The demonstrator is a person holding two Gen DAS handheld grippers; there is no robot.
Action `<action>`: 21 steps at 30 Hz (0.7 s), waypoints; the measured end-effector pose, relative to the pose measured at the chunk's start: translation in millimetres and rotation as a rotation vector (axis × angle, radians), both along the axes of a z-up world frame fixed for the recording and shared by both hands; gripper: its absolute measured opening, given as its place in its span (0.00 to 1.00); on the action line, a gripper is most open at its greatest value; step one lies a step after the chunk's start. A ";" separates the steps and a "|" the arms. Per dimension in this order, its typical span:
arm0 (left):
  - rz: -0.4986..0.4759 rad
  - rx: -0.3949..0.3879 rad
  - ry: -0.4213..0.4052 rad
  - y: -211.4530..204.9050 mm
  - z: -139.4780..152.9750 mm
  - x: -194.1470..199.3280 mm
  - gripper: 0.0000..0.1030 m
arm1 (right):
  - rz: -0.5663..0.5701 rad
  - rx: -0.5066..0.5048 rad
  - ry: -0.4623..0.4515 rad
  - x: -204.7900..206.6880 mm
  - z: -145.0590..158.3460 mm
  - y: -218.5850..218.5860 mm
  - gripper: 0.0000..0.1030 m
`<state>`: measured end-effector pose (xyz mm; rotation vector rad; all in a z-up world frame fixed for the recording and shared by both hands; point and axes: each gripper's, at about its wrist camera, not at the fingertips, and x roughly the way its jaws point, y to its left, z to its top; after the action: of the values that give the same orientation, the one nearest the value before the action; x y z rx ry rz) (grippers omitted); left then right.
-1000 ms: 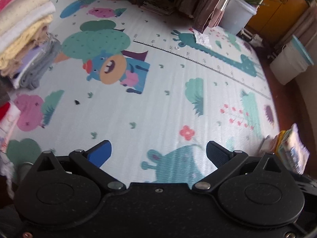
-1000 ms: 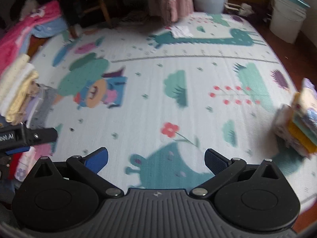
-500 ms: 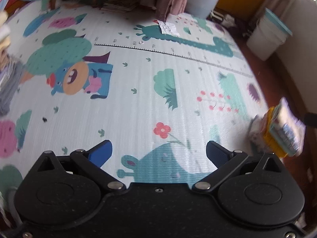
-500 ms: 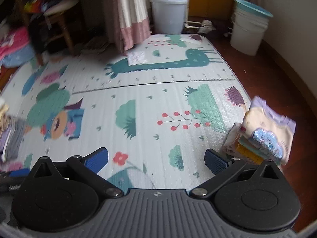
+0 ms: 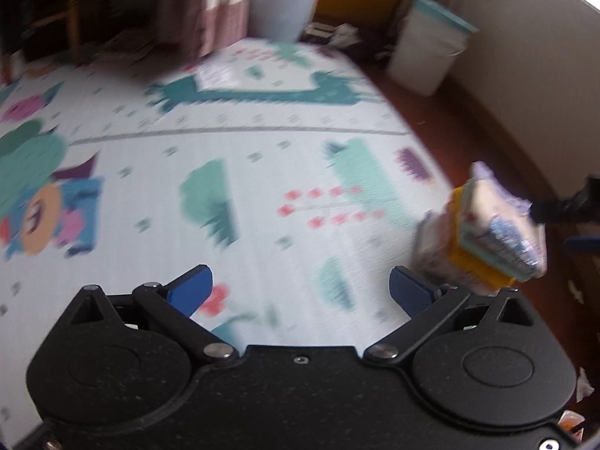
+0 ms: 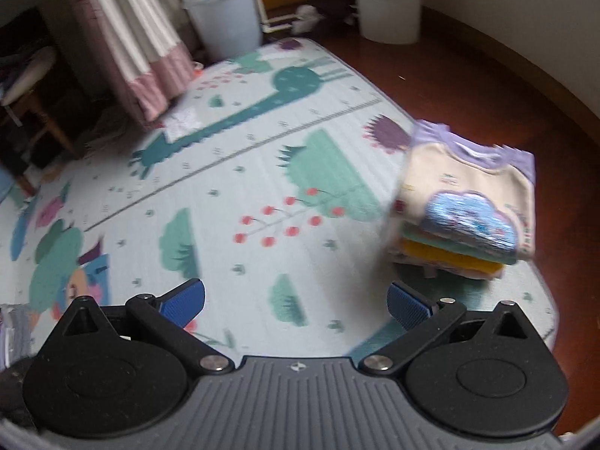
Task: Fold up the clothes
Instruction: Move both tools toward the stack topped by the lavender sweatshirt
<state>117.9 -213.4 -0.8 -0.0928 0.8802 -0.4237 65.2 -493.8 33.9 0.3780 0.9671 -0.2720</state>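
A stack of folded clothes [image 6: 465, 210], topped by a cream shirt with purple trim and a blue cloud print, sits at the right edge of the cartoon play mat [image 6: 262, 172]. It also shows in the left wrist view [image 5: 487, 232], blurred. My left gripper [image 5: 300, 292] is open and empty above the mat, left of the stack. My right gripper [image 6: 296, 300] is open and empty, with the stack just ahead to its right. Part of the right gripper [image 5: 570, 210] shows at the right edge of the left wrist view.
A white planter [image 6: 225, 18] and a white bucket [image 6: 390, 3] stand beyond the mat on the dark wooden floor [image 6: 468, 86]. A pink-hemmed curtain [image 6: 142, 60] hangs at the back. A wooden chair [image 6: 33, 105] stands at the far left.
Both views have swung right. The stack of unfolded clothes at the left has left view and the folded stack at the right has come closer. Both grippers stay open.
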 end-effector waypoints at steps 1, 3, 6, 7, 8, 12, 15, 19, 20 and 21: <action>-0.029 -0.003 -0.010 -11.5 -1.7 2.5 0.99 | -0.019 0.007 0.009 -1.7 -3.0 -15.7 1.00; -0.092 -0.005 -0.022 -35.8 -6.3 8.0 0.99 | -0.073 0.007 0.010 -8.8 -4.3 -50.7 1.00; -0.187 -0.009 -0.011 -75.7 -12.4 22.3 0.99 | -0.195 -0.015 -0.037 -35.0 8.3 -105.7 1.00; -0.217 -0.017 -0.005 -89.6 -13.7 29.1 0.99 | -0.228 -0.015 -0.055 -45.4 11.0 -121.5 1.00; -0.246 -0.027 -0.014 -104.7 -13.8 34.6 0.99 | -0.257 -0.019 -0.078 -56.1 13.0 -134.9 1.00; -0.370 -0.047 -0.092 -175.7 -14.7 51.3 0.99 | -0.373 -0.015 -0.205 -97.4 16.1 -174.2 1.00; -0.438 -0.034 -0.097 -227.9 -22.7 63.6 0.98 | -0.392 -0.012 -0.200 -103.3 4.8 -189.6 0.99; -0.469 0.001 -0.052 -283.7 -35.0 88.2 0.97 | -0.367 -0.040 -0.103 -90.2 -19.7 -193.3 0.99; -0.470 0.007 -0.042 -295.2 -37.8 95.9 0.95 | -0.364 -0.062 -0.073 -85.8 -24.8 -192.1 0.99; -0.471 0.009 -0.034 -305.5 -40.5 103.5 0.93 | -0.362 -0.082 -0.049 -83.0 -28.9 -191.0 0.99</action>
<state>221.4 -518.9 -41.2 0.1337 0.8688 -0.8577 -17.8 -684.8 5.0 0.4823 0.8330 -0.6266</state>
